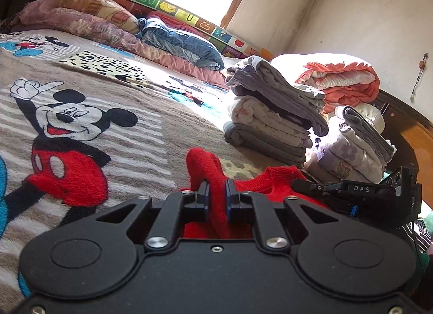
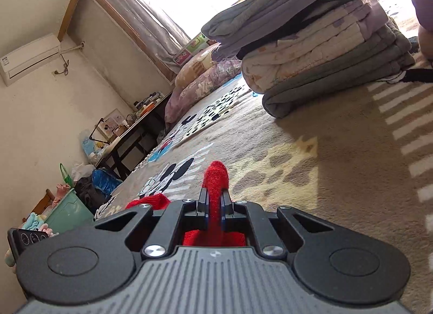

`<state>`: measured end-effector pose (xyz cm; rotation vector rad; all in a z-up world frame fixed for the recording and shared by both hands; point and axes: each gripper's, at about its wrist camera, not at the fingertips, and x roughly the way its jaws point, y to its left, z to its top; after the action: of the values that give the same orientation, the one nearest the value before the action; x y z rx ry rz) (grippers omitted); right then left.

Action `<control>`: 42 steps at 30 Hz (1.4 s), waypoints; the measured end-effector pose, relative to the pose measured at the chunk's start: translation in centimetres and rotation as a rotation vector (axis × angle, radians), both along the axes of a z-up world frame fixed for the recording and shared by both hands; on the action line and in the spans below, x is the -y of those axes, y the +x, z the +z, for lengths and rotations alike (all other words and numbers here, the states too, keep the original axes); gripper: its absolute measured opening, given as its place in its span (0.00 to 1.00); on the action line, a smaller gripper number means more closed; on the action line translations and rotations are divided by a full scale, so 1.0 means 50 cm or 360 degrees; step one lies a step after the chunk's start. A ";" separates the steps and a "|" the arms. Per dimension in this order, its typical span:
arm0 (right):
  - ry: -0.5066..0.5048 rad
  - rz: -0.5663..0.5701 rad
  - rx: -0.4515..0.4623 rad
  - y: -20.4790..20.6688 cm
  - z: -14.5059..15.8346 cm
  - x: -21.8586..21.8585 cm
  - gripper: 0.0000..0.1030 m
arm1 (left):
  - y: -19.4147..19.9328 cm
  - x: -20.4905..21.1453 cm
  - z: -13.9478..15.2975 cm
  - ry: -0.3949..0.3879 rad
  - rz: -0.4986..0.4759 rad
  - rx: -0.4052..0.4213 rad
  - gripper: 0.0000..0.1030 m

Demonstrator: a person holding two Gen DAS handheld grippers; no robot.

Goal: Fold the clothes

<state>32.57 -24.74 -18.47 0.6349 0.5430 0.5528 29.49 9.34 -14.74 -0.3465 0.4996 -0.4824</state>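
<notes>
On bed, atop cartoon-mouse blanket (image 1: 89,113): red knit garment (image 1: 273,178) lies low at near edge, both grippers on it.

L gripper (image 1: 217,195): jaws clamped tight on a raised fold of the red knit; fabric bulges up above the blue pads (image 1: 206,197) and hangs down betw. them into the mechanism gap. Rest of garment spreads to the right toward the other gripper.

R gripper (image 2: 215,203): likewise clenched on a red knit fold, which stands up as a rounded tip above the fingertips. More red visible below betw. the linkage and a small hump at left of jaws. In left wrist view its black body, marked "DAS", sits at right, just beside the garment edge.

Surroundings:
- stack of folded clothes (image 1: 270,113) (grey, pale print, grey) on blanket beyond the garment, apart from it; same stack looms upper right in right wrist view.
- 2nd smaller folded stack (image 1: 357,146) to its right.
- orange/white quilt (image 1: 343,76) behind, near wall.
- pillows (image 1: 89,16) + blue bedding (image 1: 178,40) at far side under bright window.
- right wrist view: desk (image 2: 135,130) w/ clutter along wall, green bin (image 2: 70,211) on floor, AC unit (image 2: 29,57) high on wall.
</notes>
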 end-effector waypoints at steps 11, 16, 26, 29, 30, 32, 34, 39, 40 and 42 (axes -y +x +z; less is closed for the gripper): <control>-0.0397 -0.0083 0.0305 -0.098 0.089 -0.020 0.35 | -0.073 0.003 0.075 0.0184 0.0080 0.0252 0.27; -0.0742 0.0222 0.0613 -0.202 0.120 -0.091 0.35 | -0.132 0.056 0.072 0.0277 -0.0223 0.0317 0.27; -0.0972 0.0486 0.0467 -0.200 0.062 -0.168 0.35 | -0.119 0.103 -0.010 0.0636 -0.0337 0.0175 0.27; -0.0933 0.0530 0.0412 -0.191 0.052 -0.158 0.35 | -0.116 0.101 -0.015 0.0632 -0.0350 0.0160 0.27; -0.0907 0.0538 0.0397 -0.188 0.051 -0.152 0.35 | -0.115 0.100 -0.017 0.0629 -0.0354 0.0155 0.27; -0.0888 0.0552 0.0405 -0.191 0.055 -0.146 0.35 | -0.116 0.100 -0.018 0.0633 -0.0355 0.0155 0.27; -0.0868 0.0564 0.0443 -0.199 0.065 -0.140 0.35 | -0.125 0.102 -0.014 0.0651 -0.0342 0.0167 0.27; -0.0829 0.0413 0.0595 -0.153 0.099 -0.115 0.35 | -0.138 0.106 -0.009 0.0692 -0.0309 0.0182 0.28; -0.0832 0.0392 0.0590 -0.127 0.100 -0.114 0.35 | -0.139 0.108 -0.010 0.0701 -0.0307 0.0187 0.28; -0.0762 0.0331 0.0519 -0.082 0.089 -0.100 0.35 | -0.137 0.106 -0.010 0.0690 -0.0308 0.0178 0.27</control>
<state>28.49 -19.75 -14.01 0.0290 0.4127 0.6772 22.64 4.04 -15.25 0.1458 0.5164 -0.5621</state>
